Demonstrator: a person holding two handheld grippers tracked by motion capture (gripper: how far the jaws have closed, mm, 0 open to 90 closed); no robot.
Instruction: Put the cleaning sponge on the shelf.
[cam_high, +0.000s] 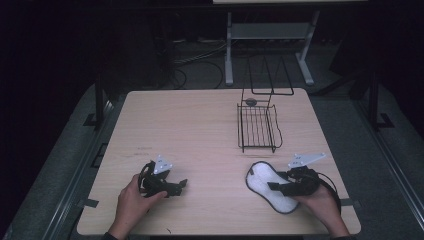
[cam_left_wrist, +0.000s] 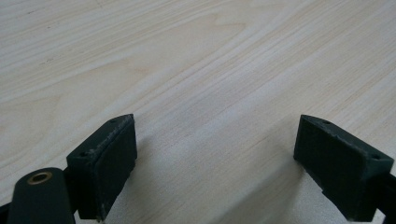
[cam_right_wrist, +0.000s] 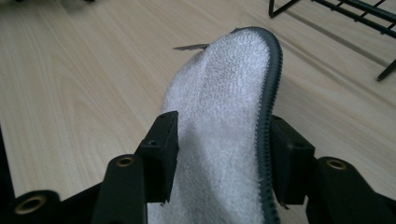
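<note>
A person's left hand (cam_high: 134, 199) rests on the pale wooden table (cam_high: 200, 125), well to the left of the wire rack (cam_high: 258, 127), holding the left gripper (cam_high: 180, 186) low over the bare wood. Its jaws stand wide apart in the left gripper view, with nothing but tabletop between them. Toward the far right part of the table sits the black wire rack, its tall looped back rising at the far edge and a small dark round object (cam_high: 251, 101) lying at its far end. Just in front of the rack, at its near end, lies a white fleecy insole (cam_high: 267, 186) with a dark stitched rim, stretched from close to the rack's feet toward the table's near edge. The right gripper (cam_high: 272, 186), held in the right hand (cam_high: 320, 202) in front and right of the rack, has its jaws at about half width on either side of the insole; in the right gripper view the insole (cam_right_wrist: 224, 130) rises between the pads, its dark rim against one pad and the fleece against the other.
</note>
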